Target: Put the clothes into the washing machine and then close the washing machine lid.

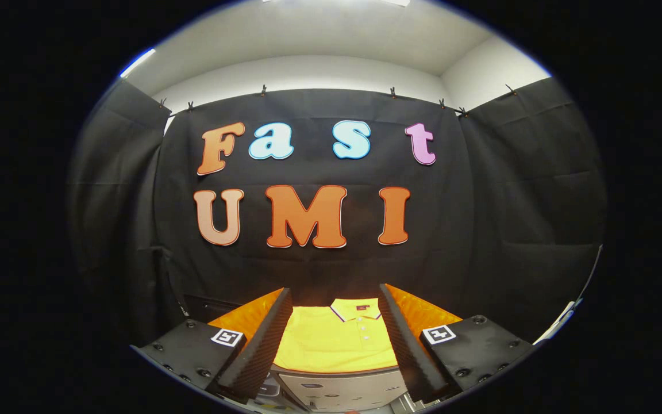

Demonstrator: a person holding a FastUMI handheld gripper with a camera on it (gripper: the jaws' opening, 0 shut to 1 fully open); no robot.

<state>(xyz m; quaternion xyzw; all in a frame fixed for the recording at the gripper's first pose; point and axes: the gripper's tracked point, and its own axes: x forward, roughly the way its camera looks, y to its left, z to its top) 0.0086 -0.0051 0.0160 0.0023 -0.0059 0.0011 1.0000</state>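
A yellow polo shirt (335, 339) with a striped collar and a short button placket lies flat, seen between my two fingers and a little beyond them. My gripper (335, 299) is open, its jaws spread wide on either side of the shirt, and nothing is held between them. Just below the shirt, nearer to me, shows the pale grey top of the washing machine (342, 388) with small markings on it. I cannot tell from here how the machine's lid stands.
The black cloth wall (319, 264) of the booth hangs straight ahead, close behind the shirt, and wraps round both sides. A white edge (564, 319) runs along the right, low by the side cloth.
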